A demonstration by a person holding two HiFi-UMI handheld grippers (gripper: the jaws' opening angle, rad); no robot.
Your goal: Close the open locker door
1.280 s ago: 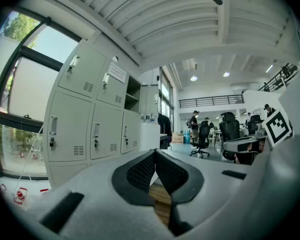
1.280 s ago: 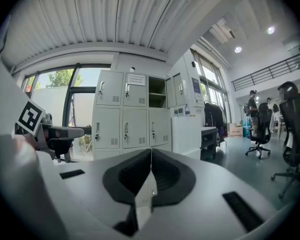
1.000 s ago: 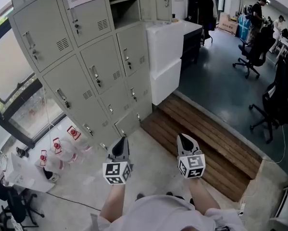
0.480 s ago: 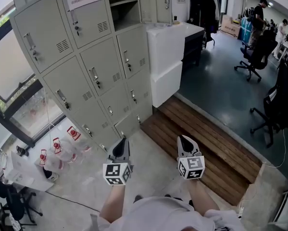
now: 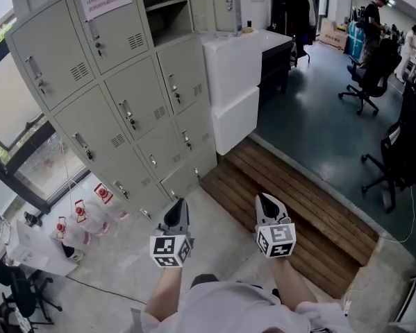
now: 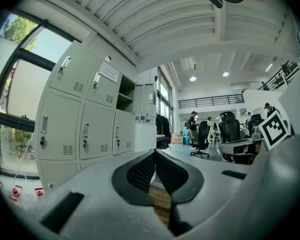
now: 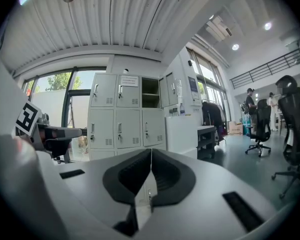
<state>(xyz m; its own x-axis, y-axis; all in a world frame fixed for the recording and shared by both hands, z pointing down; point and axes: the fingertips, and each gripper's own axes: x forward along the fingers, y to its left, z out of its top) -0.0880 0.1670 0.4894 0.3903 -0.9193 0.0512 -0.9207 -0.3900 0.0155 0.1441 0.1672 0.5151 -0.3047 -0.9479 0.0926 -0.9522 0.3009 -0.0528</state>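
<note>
A bank of grey lockers [image 5: 117,109] stands ahead at the left. One upper compartment [image 5: 162,5] at its right end is open, with a shelf inside; its door [image 5: 221,2] is swung out to the right. The same open compartment [image 7: 150,93] and door [image 7: 173,91] show in the right gripper view, and the compartment [image 6: 125,95] in the left gripper view. My left gripper [image 5: 175,212] and right gripper [image 5: 267,205] are held low over the floor, well short of the lockers. Both are shut with nothing between the jaws.
A white cabinet [image 5: 239,68] stands right of the lockers, with a dark desk [image 5: 277,57] behind it. A wooden step [image 5: 298,207] runs across the floor ahead. Office chairs [image 5: 395,151] and people stand at the far right. Water bottles [image 5: 82,217] lie at the lockers' foot.
The head view has shifted a little, so the lockers sit further left and up in the frame. Both grippers have kept their places and stayed shut.
</note>
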